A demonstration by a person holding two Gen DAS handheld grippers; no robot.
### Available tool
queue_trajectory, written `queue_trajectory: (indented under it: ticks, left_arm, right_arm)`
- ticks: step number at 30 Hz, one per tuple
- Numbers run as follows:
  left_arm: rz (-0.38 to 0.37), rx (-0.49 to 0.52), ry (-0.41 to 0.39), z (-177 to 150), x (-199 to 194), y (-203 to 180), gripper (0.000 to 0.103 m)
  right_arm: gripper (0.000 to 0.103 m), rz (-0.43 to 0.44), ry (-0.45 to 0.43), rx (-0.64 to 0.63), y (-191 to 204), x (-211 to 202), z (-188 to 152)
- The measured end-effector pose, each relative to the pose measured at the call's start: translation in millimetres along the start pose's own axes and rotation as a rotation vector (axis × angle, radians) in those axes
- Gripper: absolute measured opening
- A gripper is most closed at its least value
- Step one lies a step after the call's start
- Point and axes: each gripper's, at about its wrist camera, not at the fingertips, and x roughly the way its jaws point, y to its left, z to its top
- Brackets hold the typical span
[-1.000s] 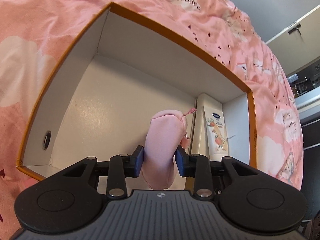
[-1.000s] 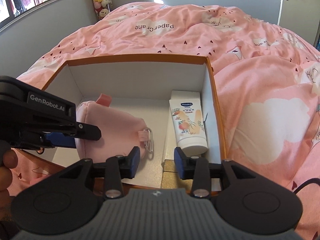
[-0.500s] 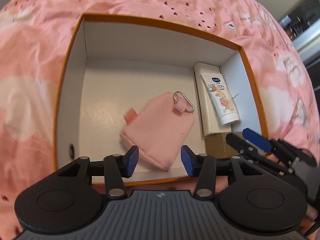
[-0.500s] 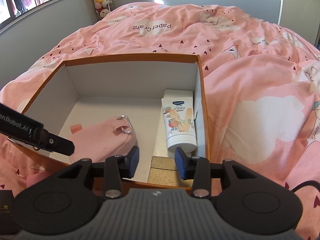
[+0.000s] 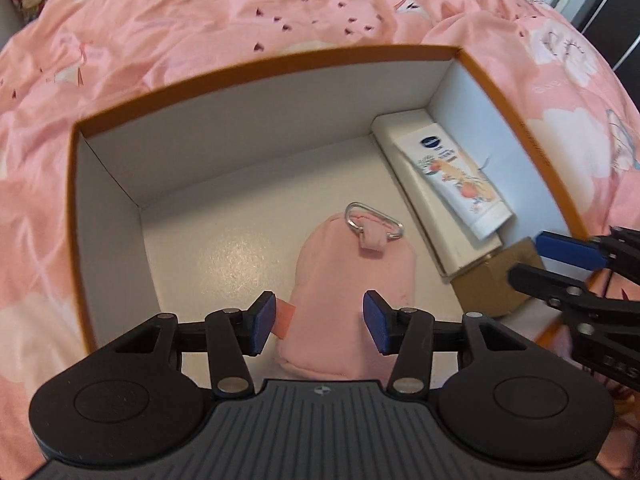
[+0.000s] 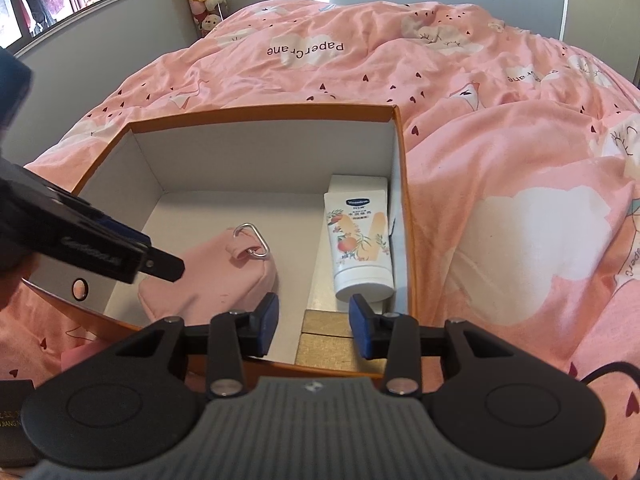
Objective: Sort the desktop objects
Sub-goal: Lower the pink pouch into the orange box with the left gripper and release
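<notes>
the soft pink fabric pouch (image 5: 352, 280) lies in the orange-rimmed white box (image 5: 248, 120) at frame centre, the left hand-held gripper (image 5: 320, 326) just spread empty; more sorting likely remains.

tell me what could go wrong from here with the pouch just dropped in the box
1. The left tool, its jaws just opened, sits low over the pink pouch; pulling away at an angle could snag the fabric or its metal carabiner and drag it back out.
2. The right tool hovers at the near rim of the orange box; a bump could shift the box on the soft duvet.
3. The lotion tube rests loosely atop a white box and may slide off.
</notes>
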Motion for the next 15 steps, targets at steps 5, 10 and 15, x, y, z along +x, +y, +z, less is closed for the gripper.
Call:
queue_trajectory:
  ticks: [5,10,15]
  left_arm:
    - [-0.041,-0.045,0.046,-1.8,13.8,3.2,0.038]
    - [-0.100,-0.075,0.051,-7.8,11.7,-4.6,0.024]
    - [-0.127,-0.023,0.029,-9.8,9.4,-24.2,0.019]
  right_arm:
    - [0.042,0.023,0.020,-0.023,-6.4,-1.8,4.7]
    - [0.042,0.021,0.024,-0.067,-4.9,-2.4,7.4]
    - [0.042,0.022,0.044,-0.110,-3.9,-1.9,8.7]
